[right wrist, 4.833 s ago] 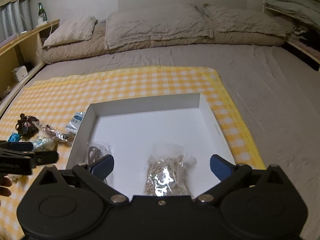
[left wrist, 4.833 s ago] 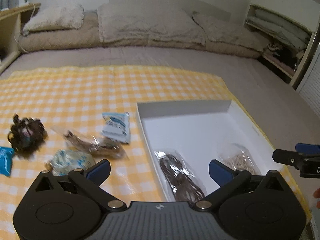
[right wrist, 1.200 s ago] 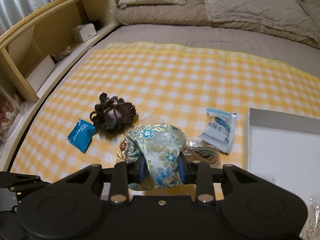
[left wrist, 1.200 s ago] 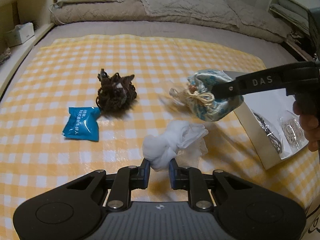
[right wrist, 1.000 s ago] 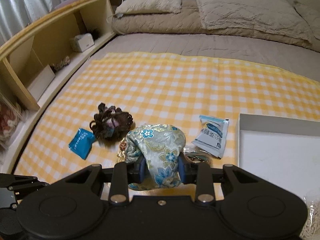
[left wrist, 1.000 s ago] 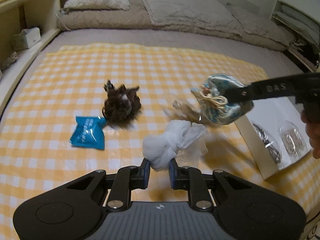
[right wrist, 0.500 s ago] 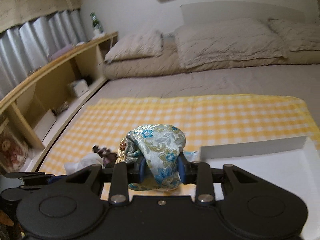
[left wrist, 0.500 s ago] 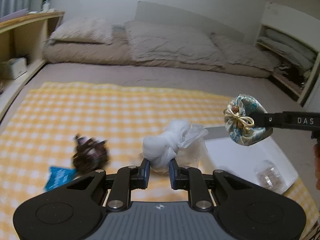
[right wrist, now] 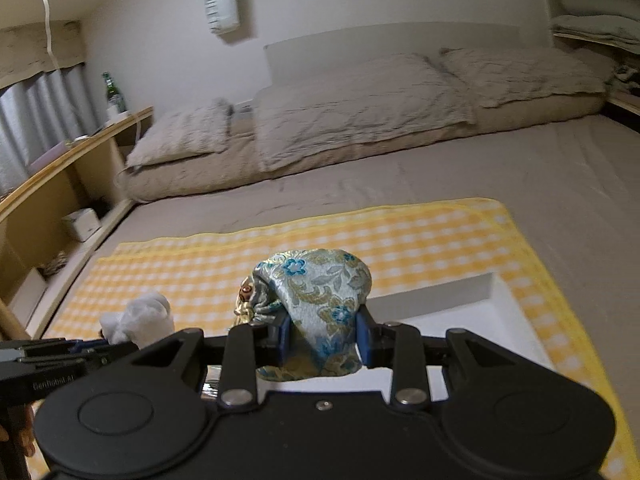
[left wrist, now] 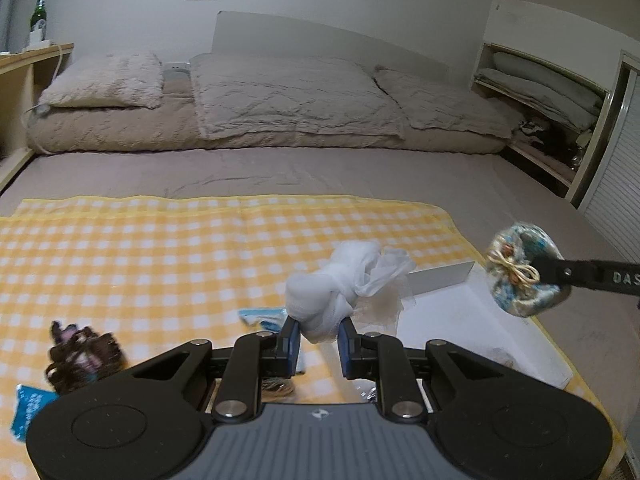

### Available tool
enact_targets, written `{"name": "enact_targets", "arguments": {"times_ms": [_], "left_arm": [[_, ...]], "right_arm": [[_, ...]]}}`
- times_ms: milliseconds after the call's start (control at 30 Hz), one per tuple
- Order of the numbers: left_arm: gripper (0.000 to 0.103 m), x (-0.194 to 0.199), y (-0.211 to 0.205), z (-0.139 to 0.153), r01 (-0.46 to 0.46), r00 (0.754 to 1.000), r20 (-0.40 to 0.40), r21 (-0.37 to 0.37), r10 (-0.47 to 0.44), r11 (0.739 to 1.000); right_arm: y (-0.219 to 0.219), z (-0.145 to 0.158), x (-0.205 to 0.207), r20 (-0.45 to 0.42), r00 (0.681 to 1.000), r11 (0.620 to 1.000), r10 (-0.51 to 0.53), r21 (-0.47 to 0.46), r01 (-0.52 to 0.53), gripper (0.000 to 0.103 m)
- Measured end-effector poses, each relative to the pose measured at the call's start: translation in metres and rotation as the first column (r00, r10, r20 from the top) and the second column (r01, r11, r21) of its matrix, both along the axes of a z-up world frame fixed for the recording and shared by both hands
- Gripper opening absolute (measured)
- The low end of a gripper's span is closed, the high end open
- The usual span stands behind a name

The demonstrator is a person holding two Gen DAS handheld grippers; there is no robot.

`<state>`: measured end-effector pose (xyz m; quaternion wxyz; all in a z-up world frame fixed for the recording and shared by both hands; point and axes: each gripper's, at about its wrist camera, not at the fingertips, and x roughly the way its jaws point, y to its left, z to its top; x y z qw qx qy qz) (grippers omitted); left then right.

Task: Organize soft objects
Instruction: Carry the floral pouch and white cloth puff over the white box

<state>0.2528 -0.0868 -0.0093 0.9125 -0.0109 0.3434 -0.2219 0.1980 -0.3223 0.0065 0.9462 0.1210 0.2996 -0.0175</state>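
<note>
Bedsheet [left wrist: 360, 184] fills mid-frame, bare beyond the checked cloth [left wrist: 160, 248]. Box [left wrist: 472, 312] lies lower right, near the cloth's right edge. Left gripper [left wrist: 318, 338] pinches white mesh [left wrist: 332, 292]; right gripper [right wrist: 320, 334] clamps the pouch [right wrist: 320, 296] above the box.

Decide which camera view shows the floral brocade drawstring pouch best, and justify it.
The right wrist view: the floral brocade drawstring pouch sits large and central, clamped in the right gripper. The left wrist view shows it small at the right edge, cord knot facing.
</note>
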Motion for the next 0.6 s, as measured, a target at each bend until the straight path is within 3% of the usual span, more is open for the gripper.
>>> {"name": "enact_targets", "arguments": {"times_ms": [267,600], "left_arm": [[0.021,0.016,-0.046,-0.024,0.062,0.998,-0.029,0.033,-0.061,0.998],[0.021,0.037,-0.084,-0.063,0.128,0.990,-0.065,0.103,-0.122,0.986]], "right_arm": [[-0.047,-0.012,-0.018,-0.045,0.994,0.993,-0.103,-0.057,0.100,0.033],[-0.095,-0.051,-0.029,-0.212,0.958,0.976,-0.192,-0.144,0.164,0.033]]}}
